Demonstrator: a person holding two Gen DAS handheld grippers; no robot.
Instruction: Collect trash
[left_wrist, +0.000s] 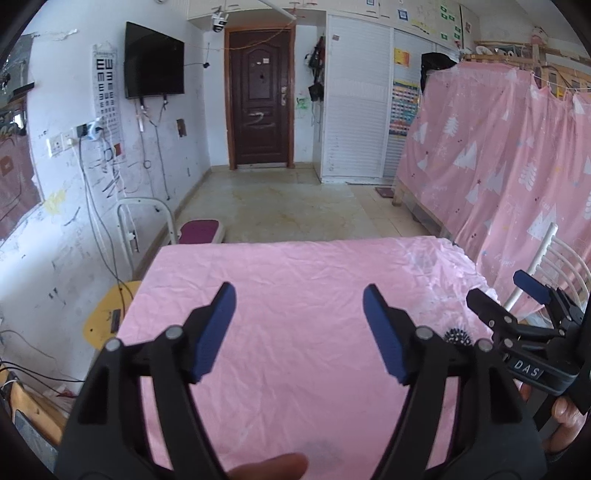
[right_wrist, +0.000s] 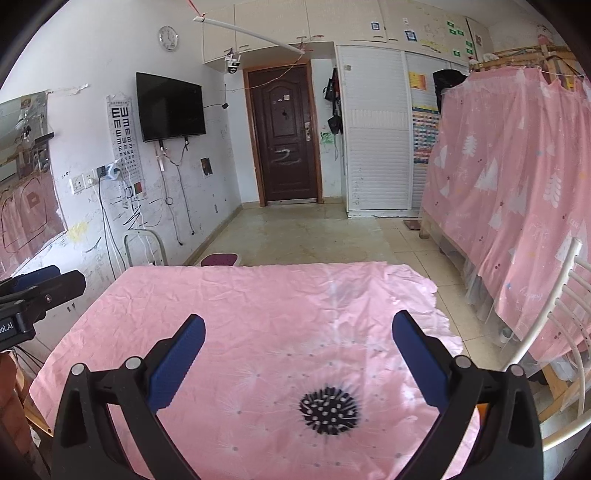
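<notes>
A table under a wrinkled pink cloth (left_wrist: 288, 317) fills the foreground of both views (right_wrist: 258, 314). No trash shows on it. My left gripper (left_wrist: 299, 299) is open and empty above the cloth. My right gripper (right_wrist: 299, 328) is open and empty above the cloth, over a black dandelion print (right_wrist: 328, 410). The right gripper also shows at the right edge of the left wrist view (left_wrist: 517, 295). The left gripper shows at the left edge of the right wrist view (right_wrist: 40, 288).
A white chair (right_wrist: 561, 314) stands right of the table. A bunk bed draped in a pink curtain (right_wrist: 517, 192) runs along the right. A white frame (left_wrist: 144, 229) and a yellow stool (left_wrist: 107, 317) stand left of the table. Tiled floor (left_wrist: 280, 206) leads to a brown door (left_wrist: 258, 99).
</notes>
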